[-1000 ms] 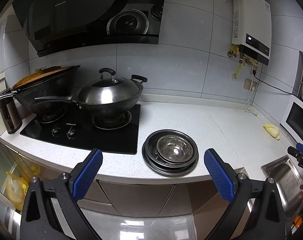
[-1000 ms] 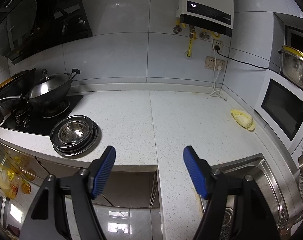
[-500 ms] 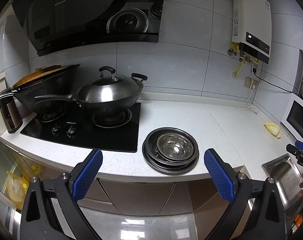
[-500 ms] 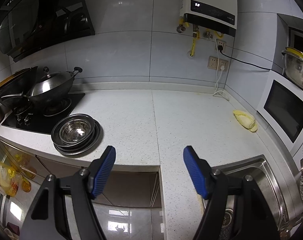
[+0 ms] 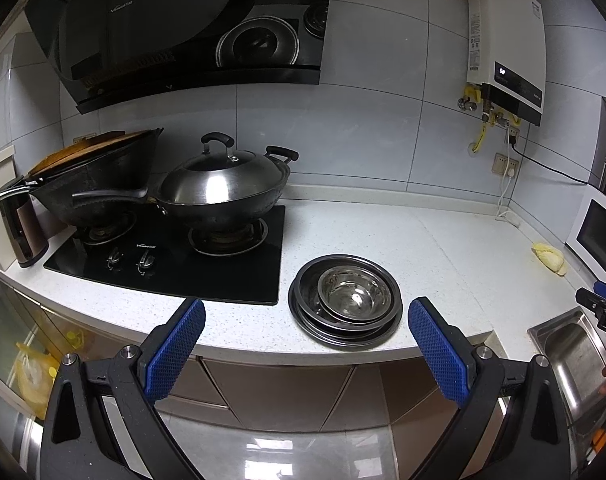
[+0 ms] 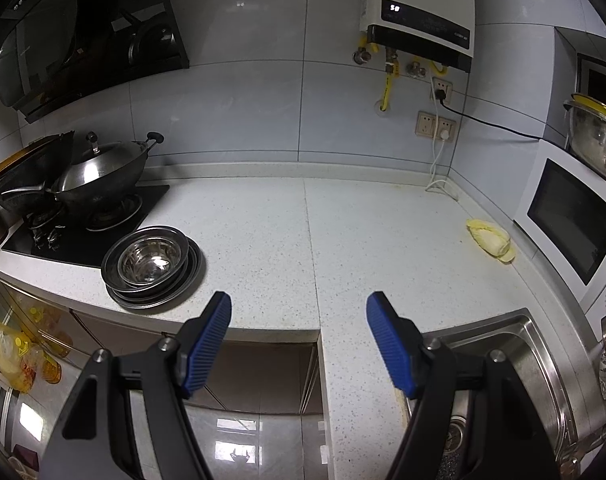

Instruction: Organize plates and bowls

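Note:
A stack of steel plates (image 5: pixel 303 312) with a steel bowl (image 5: pixel 355 294) nested on top sits on the white countertop near its front edge, right of the hob. The same stack (image 6: pixel 117 294) and bowl (image 6: pixel 153 260) show at the left in the right wrist view. My left gripper (image 5: pixel 305 344) is open and empty, held in front of the counter edge, just short of the stack. My right gripper (image 6: pixel 299 340) is open and empty, over the counter edge right of the stack.
A black hob (image 5: pixel 175 256) carries a lidded wok (image 5: pixel 223 188) and a dark pan (image 5: pixel 95 176). A sink (image 6: pixel 503 360) is at the right front. A microwave (image 6: pixel 575 224) and a yellow cloth (image 6: pixel 489 236) are at the right. The white countertop (image 6: pixel 363 232) runs between them.
Both views have shifted slightly; the right gripper has edged forward and the stack sits a little nearer in its view. Both grippers stay open.

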Tool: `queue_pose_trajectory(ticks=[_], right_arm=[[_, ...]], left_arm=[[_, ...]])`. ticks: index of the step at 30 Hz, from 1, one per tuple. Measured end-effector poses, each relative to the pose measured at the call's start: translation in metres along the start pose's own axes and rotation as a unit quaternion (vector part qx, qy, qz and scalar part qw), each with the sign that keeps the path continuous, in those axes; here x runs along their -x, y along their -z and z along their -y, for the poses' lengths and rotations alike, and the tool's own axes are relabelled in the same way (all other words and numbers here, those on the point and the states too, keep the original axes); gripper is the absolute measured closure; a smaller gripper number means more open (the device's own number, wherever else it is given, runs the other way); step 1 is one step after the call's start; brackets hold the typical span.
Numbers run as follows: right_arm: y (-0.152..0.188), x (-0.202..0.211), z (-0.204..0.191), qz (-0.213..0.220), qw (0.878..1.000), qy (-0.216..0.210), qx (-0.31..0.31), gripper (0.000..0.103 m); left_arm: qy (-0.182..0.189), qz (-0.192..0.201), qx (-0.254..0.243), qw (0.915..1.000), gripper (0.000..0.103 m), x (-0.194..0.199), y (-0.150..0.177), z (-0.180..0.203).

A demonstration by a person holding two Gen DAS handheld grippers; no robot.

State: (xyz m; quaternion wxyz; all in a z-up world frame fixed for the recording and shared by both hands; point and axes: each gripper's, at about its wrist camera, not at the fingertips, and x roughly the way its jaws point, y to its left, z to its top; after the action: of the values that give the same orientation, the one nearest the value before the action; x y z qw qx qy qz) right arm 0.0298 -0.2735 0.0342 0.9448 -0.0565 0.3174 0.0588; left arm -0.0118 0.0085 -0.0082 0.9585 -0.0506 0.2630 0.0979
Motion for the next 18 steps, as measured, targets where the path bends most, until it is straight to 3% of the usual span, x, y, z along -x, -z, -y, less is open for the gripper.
queue_pose_trajectory(ticks=[18], right_arm=[[0.0042, 0.0027, 0.0036, -0.001, 1.0, 0.001, -0.001, 0.034]], left_arm=[[0.005, -0.006, 0.001, 1.0, 0.004, 0.0002, 0.0022, 0.0041]])
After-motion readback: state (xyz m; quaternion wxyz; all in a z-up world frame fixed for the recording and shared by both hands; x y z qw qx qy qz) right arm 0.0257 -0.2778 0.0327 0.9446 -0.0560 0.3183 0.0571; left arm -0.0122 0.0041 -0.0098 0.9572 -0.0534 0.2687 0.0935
